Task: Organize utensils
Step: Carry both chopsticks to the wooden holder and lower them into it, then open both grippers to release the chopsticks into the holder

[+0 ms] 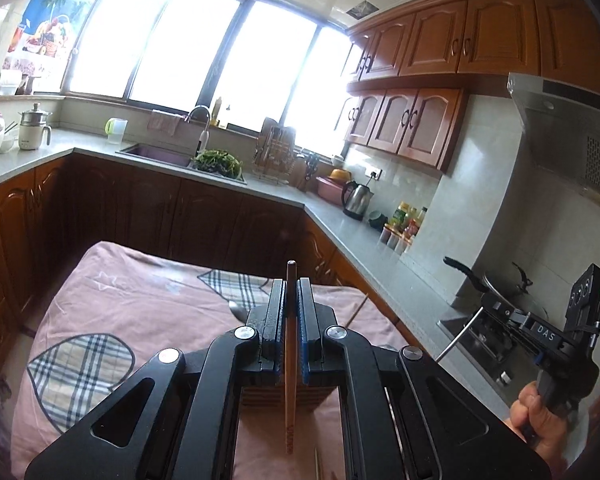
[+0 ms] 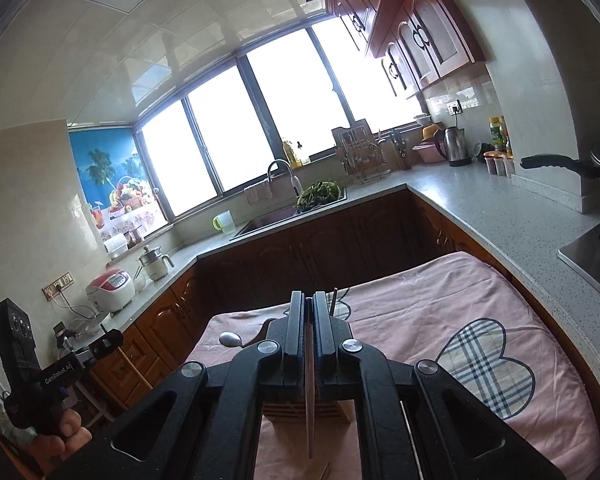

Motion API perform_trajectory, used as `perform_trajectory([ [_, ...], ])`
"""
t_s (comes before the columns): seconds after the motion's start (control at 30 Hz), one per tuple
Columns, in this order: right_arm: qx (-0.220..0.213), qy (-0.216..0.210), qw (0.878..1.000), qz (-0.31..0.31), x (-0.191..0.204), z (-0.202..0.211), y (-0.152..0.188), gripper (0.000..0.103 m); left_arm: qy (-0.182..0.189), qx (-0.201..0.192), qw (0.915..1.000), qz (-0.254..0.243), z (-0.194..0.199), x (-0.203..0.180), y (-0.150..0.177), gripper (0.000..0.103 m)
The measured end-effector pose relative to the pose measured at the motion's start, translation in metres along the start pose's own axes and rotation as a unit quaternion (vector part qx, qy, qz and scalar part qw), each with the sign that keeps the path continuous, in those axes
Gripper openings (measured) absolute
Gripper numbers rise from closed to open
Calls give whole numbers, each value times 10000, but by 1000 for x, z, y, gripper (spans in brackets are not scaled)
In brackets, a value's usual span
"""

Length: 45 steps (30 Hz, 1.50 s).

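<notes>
My left gripper (image 1: 292, 284) is shut on a wooden chopstick (image 1: 290, 360) that runs lengthwise between its pads and pokes out past the tips. Under it stands a slatted wooden utensil holder (image 1: 284, 398) on the pink cloth. My right gripper (image 2: 309, 296) is shut on a thin metal stick (image 2: 309, 408) hanging over the same holder (image 2: 304, 410). The left wrist view shows the right gripper (image 1: 485, 312) from the side, the silvery stick (image 1: 458, 336) slanting down from it. A spoon (image 2: 230, 339) and a dark chopstick (image 2: 334, 300) rise from behind the holder.
The table wears a pink cloth (image 1: 140, 300) with plaid hearts. Grey counters ring it, with a sink (image 1: 160, 152), a kettle (image 1: 358, 198), bottles (image 1: 404, 224) and a pan on the stove (image 1: 496, 288) to the right. Loose stick tips (image 1: 318, 464) lie near the front edge.
</notes>
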State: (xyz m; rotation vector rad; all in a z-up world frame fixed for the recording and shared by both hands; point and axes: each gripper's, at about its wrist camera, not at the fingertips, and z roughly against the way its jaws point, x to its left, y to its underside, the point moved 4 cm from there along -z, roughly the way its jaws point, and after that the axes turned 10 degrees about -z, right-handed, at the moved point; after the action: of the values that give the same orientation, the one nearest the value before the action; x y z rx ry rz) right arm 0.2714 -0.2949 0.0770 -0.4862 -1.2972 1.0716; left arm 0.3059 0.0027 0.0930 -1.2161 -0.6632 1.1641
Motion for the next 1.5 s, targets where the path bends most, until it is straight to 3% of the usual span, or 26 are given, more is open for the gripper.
perform_trajectory([
  [0.17, -298, -55, 9995, -21, 7, -18, -24, 4, -254, -410, 9988, -6, -16, 7, -28, 5],
  [0.37, -409, -74, 9990, -164, 3, -53, -35, 4, -403, -457, 9981, 48, -51, 14, -33, 5],
  [0.67, -14, 85, 9993, -356, -22, -105, -6, 4, -575, -81, 9980, 245, -105, 30, 10, 5],
  [1.03, 487, 196, 9974, -504, -39, -141, 35, 4, -636, 436, 9969, 158, -140, 25, 52, 5],
  [1.43, 508, 230, 9972, -495, -40, -144, 33, 4, -622, 471, 9969, 78, -141, 26, 50, 5],
  [1.5, 522, 208, 9970, -534, -41, -145, 33, 9, -585, 490, 9971, 77, -139, 26, 49, 6],
])
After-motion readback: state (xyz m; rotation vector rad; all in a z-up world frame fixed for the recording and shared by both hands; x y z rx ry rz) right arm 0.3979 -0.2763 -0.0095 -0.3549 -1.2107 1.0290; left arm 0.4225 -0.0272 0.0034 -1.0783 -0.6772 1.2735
